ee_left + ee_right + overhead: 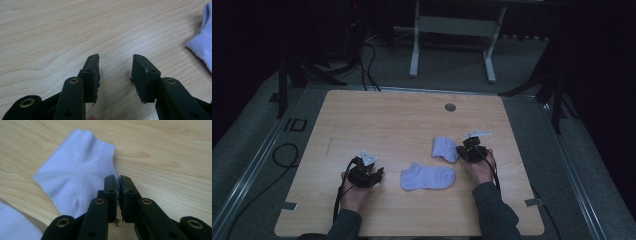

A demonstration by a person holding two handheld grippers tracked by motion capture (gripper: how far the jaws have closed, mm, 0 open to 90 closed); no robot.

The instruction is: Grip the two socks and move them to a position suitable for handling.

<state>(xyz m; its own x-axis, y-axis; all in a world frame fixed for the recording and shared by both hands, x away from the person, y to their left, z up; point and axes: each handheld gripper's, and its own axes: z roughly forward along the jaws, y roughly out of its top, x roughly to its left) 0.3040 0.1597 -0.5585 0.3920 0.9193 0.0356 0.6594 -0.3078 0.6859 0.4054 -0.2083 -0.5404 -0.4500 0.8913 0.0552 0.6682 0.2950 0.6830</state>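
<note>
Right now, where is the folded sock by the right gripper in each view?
High view: folded sock right of centre, at the right gripper.
Left gripper view: can't tell; a sock edge shows at right.
Right gripper view: centre-left, edge pinched in the jaws.
Shared landmark: wooden table.

Pale wooden counter [377, 120] with two light lilac socks on it.

One sock [428, 177] lies flat near the front middle; the other sock [445, 148], folded shorter, lies just behind it to the right, apart from the first. A small round grey cap [450, 107] sits in the counter near its far edge.
</note>
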